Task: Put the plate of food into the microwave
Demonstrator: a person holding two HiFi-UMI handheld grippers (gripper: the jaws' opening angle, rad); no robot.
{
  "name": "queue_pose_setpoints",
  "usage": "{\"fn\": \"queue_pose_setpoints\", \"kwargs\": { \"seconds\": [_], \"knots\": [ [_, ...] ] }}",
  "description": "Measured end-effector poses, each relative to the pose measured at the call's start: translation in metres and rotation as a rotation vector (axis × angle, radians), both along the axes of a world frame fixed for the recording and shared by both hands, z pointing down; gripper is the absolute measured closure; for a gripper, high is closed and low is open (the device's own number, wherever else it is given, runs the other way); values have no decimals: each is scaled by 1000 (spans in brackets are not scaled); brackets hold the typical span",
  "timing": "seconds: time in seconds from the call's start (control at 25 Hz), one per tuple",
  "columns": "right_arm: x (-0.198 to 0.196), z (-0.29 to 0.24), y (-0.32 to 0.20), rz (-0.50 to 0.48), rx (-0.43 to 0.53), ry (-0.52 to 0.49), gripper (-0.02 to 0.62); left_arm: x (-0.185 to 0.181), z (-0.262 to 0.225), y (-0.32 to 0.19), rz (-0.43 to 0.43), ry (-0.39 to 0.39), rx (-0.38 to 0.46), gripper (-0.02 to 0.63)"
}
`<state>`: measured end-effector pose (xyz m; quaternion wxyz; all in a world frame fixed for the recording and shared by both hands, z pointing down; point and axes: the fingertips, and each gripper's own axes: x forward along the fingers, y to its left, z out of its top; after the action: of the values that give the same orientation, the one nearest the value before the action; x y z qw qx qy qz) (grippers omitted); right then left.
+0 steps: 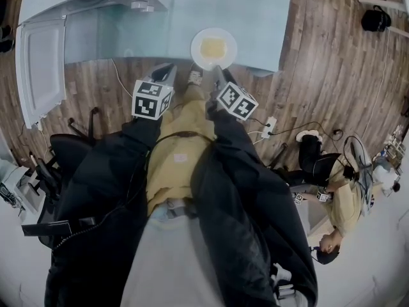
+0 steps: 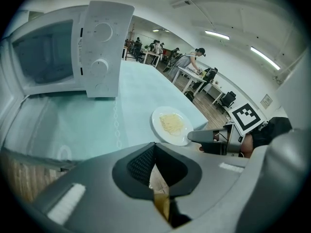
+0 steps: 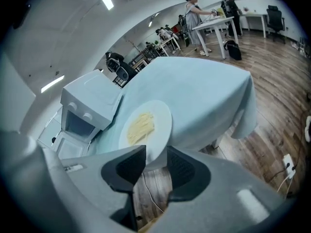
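Teal tablecloth; white power strip lies on wooden floor.

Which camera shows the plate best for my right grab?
The right gripper view: the plate is large, its near rim seen inside the open right gripper. The head view shows the plate small, from above; the left gripper view shows it whole but farther.

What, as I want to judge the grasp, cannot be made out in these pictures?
Contact with the plate: right gripper view; the rim sits between the open jaws of the right gripper, and one jaw covers its edge.
Microwave interior: left gripper view, dim and cut off by the frame edge.
Plate's near rim: head view, the right gripper's tip overlaps it.
People at the far desks: both gripper views, too small.
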<state>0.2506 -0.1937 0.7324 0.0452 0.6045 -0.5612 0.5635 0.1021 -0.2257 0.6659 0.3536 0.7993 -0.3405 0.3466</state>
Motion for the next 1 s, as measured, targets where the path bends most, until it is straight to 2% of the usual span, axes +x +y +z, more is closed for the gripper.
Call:
{"fn": "queue_pose_setpoints", "kwargs": {
  "seconds": [0.32,0.48,0.64,1.0],
  "knots": [
    [-7,8,-11,88,16,-168,475,-3,2,7,-30,-6,-3,607],
    [-5,5,-11,166,40,-314,520,-6,2,11,-53,-7,-2,607],
    [-3,-6,-13,238,123,-432,573,-11,-2,15,-70,-5,6,607],
    [-14,-25,-14,256,207,-515,583,-31,-10,12,-90,10,32,607]
  ]
}}
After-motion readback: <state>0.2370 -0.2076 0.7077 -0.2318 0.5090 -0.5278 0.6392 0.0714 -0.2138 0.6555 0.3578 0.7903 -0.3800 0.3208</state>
